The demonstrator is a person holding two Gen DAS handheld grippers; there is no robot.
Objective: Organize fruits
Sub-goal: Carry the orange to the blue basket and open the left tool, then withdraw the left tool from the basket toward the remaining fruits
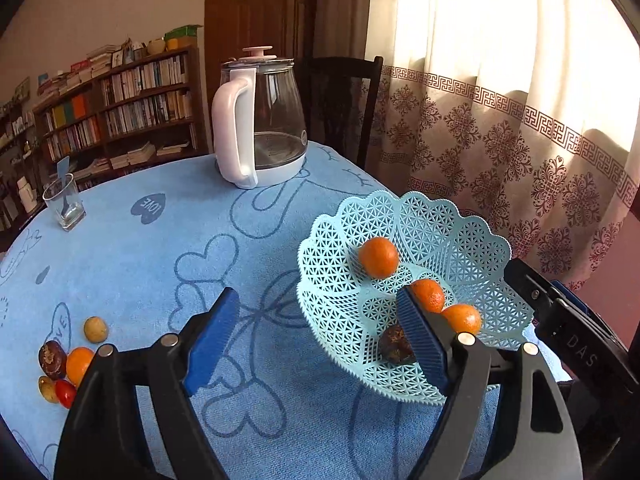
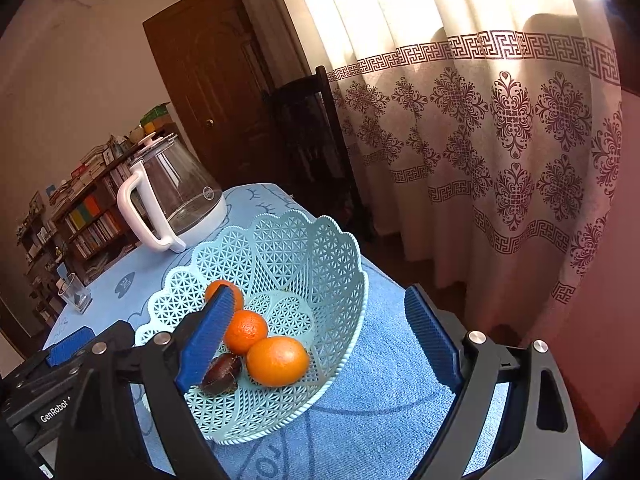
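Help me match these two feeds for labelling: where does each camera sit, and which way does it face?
Left wrist: on the left claw, looking across the blue towel-covered table at the glass kettle with white handle; its open blue-padded fingers show, plus the right claw's body at the right edge.
Right wrist: on the right claw, facing the patterned curtain; open fingers show.
Shared: light-blue lattice plastic basket, its oranges, the kettle.

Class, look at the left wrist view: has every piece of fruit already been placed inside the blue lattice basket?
No: a cluster of loose fruit lies on the tablecloth, apart from the basket.
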